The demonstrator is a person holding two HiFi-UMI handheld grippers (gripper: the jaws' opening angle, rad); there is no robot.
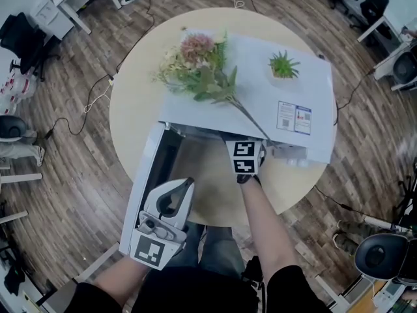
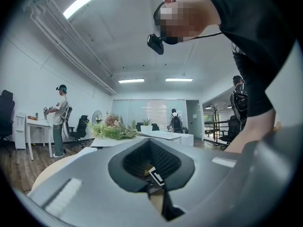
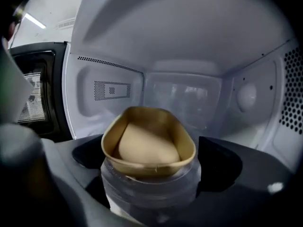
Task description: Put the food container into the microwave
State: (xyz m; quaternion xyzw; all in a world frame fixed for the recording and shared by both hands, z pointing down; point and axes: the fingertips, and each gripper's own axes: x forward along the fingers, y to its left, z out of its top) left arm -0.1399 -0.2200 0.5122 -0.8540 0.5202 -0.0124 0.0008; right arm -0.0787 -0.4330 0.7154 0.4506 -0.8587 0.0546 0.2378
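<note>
My right arm (image 1: 264,227) reaches straight out, away from me. The right gripper (image 1: 244,158) is in the open microwave (image 3: 109,46). Its jaws squeeze the food container (image 3: 149,160), which is inside the microwave. My left gripper (image 1: 181,191) hangs near me, by the open door (image 1: 151,175). Its jaws are pressed together with nothing between them.

table (image 1: 130,109): microwave (image 1: 260,90) on it | microwave top: flowers (image 1: 199,64) left; potted plant (image 1: 284,66) right | cavity (image 3: 180,89): food container (image 3: 149,160) inside

The left gripper (image 2: 150,144) has its jaws together, empty; flowers (image 2: 112,127) lie beyond, a person (image 2: 59,119) stands left.
</note>
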